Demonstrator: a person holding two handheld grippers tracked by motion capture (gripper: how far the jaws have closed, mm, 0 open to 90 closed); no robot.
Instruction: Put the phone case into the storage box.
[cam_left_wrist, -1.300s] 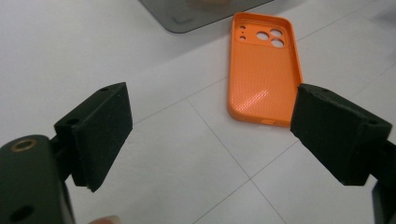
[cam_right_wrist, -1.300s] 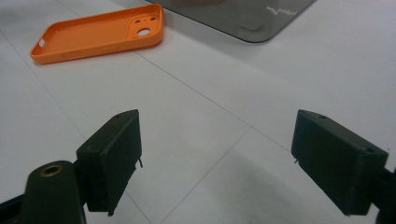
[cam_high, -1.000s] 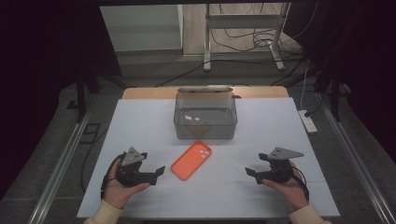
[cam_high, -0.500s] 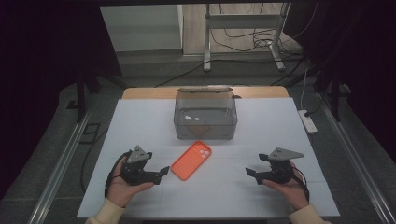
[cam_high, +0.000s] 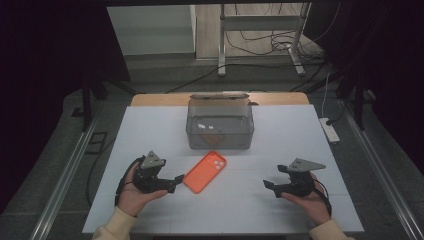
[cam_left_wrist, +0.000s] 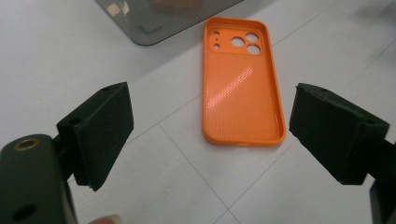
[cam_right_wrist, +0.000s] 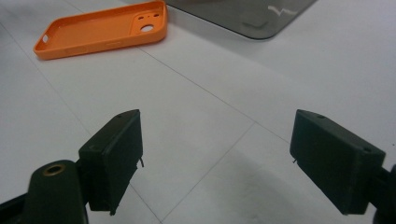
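Your left gripper (cam_high: 172, 182) sat with its jaws spread wide and nothing between them, and the orange phone case (cam_high: 205, 172) lay just ahead of its tips, not touching. From the left gripper view, the phone case (cam_left_wrist: 242, 80) lay hollow side up, camera cut-outs at the far end, framed in the gap between the jaws; the high view could not show that hollow. Your right gripper (cam_high: 270, 184) was also wide and empty, well apart from the case. Its own view put the case (cam_right_wrist: 102, 29) far ahead to its left, beside the grey bin (cam_right_wrist: 243, 14). The high view showed the bin (cam_high: 220, 125) beyond the case.
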